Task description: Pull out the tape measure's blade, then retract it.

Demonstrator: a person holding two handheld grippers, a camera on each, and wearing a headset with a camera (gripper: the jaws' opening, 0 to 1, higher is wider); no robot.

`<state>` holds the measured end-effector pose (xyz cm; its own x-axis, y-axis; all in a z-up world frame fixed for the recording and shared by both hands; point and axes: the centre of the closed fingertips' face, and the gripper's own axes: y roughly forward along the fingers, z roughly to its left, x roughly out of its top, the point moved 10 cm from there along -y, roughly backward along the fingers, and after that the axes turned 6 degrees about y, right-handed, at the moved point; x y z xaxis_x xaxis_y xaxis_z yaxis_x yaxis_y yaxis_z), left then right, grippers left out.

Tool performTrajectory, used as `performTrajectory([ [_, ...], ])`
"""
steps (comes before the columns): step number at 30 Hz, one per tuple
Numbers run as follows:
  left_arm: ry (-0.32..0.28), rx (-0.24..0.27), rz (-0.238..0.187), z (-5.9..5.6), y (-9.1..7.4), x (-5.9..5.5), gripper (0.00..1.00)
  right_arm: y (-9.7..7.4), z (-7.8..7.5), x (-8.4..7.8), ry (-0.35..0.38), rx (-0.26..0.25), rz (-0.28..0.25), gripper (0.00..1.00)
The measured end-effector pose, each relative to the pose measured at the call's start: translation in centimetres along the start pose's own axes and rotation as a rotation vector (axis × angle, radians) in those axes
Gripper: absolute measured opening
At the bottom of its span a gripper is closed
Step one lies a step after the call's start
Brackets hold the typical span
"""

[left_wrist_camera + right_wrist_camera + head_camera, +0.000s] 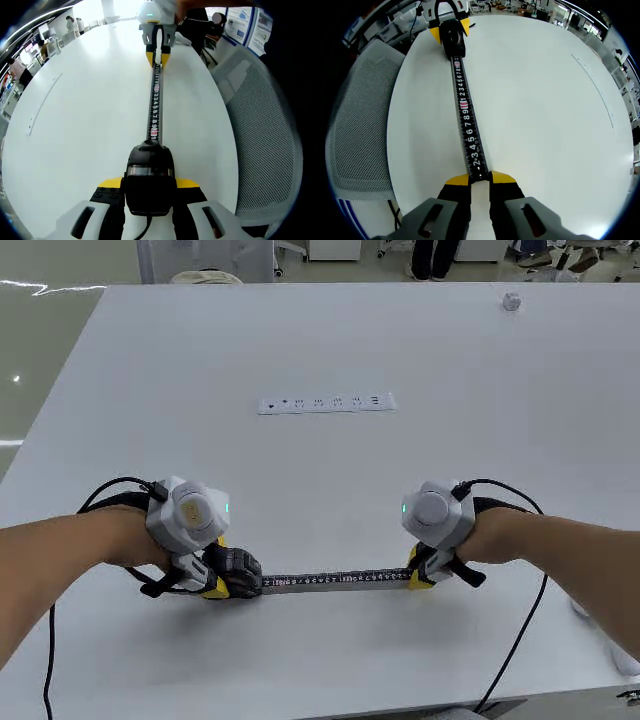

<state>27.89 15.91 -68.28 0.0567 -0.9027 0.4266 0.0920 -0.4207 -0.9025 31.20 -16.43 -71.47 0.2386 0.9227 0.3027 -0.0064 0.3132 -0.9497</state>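
The black tape measure case sits low over the white table, clamped in my left gripper. Its numbered blade runs straight out to the right, just above the tabletop. My right gripper is shut on the blade's tip, with its yellow fingertips pinching the end. The blade is drawn out to a short length between the two grippers.
A white power strip lies flat mid-table, beyond the grippers. A small white object rests at the far right. A grey mesh chair stands at the near table edge. Cables trail from both grippers.
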Motion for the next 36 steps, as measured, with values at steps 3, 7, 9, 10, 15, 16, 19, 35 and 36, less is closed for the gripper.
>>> performTrajectory([
  [3,-0.001,0.0,-0.001,-0.03,0.0,0.01,0.33,-0.03,0.06,-0.07,0.001,-0.001,0.0,0.12],
  [7,0.001,0.0,0.001,-0.11,-0.03,0.09,0.33,-0.08,0.12,-0.1,0.0,0.0,0.001,0.12],
  [9,0.001,0.001,0.0,-0.13,-0.04,0.08,0.33,-0.14,0.09,-0.21,0.001,0.0,0.0,0.12],
  [10,0.0,0.001,0.0,-0.11,-0.03,0.06,0.33,-0.16,0.07,-0.26,0.002,0.0,-0.001,0.12],
  [15,0.001,0.001,0.0,-0.06,0.03,0.04,0.33,-0.12,-0.07,-0.32,0.003,-0.002,0.0,0.12],
  [16,0.0,0.001,0.0,-0.03,0.04,0.03,0.33,-0.11,-0.07,-0.32,0.003,-0.001,0.001,0.12],
  [19,-0.002,0.002,-0.003,0.01,0.06,-0.01,0.33,-0.1,-0.03,-0.33,0.006,-0.002,0.001,0.12],
  [35,-0.003,0.001,-0.009,0.4,0.33,-0.3,0.33,-0.17,0.27,-0.52,-0.02,-0.007,-0.026,0.15],
  [36,-0.008,-0.001,-0.01,0.53,0.37,-0.38,0.33,-0.14,0.26,-0.46,-0.017,-0.01,-0.023,0.15],
])
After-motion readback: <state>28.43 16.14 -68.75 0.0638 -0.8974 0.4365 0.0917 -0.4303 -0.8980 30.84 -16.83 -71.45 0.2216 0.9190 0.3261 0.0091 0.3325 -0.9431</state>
